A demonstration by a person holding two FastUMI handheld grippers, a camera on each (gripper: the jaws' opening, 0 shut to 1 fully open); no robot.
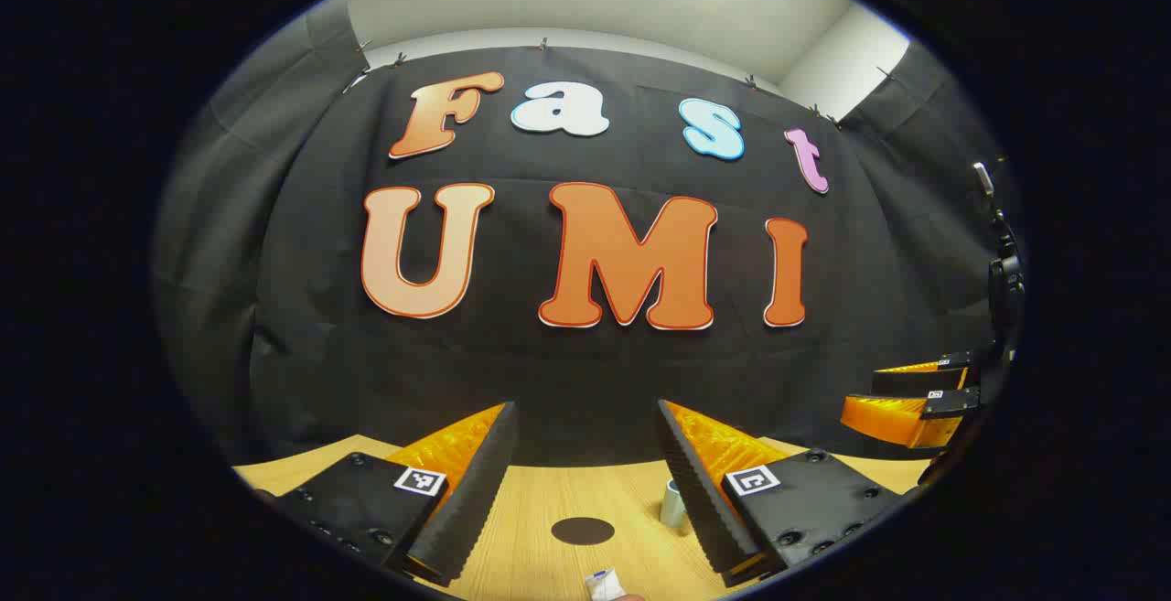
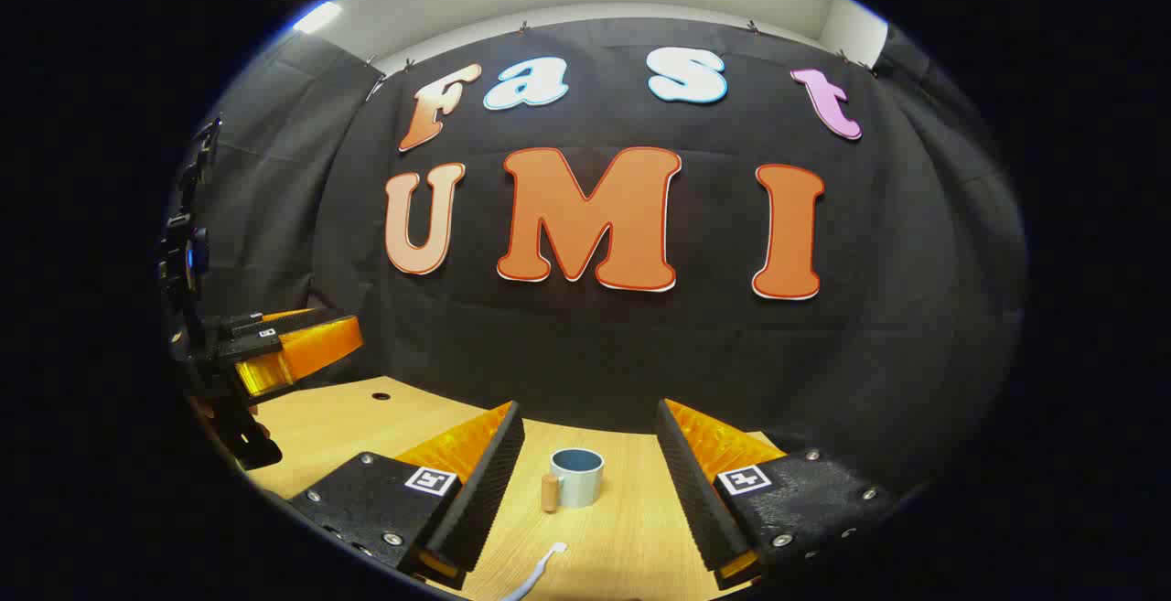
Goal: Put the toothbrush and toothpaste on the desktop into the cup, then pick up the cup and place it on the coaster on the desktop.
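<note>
Left gripper [image 1: 585, 464] hovered above the bench [image 1: 540, 509], jaws wide, empty; coaster [image 1: 583, 531] lay between them, toothpaste [image 1: 604, 585] nearer. Right gripper [image 2: 590, 468] likewise wide and empty: cup [image 2: 576, 477] stood far between the jaws, toothbrush [image 2: 535, 574] near.

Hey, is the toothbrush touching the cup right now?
Apart. In the right gripper view, the toothbrush lies on the table nearer the camera, with bare wood between its head and the cup.
</note>
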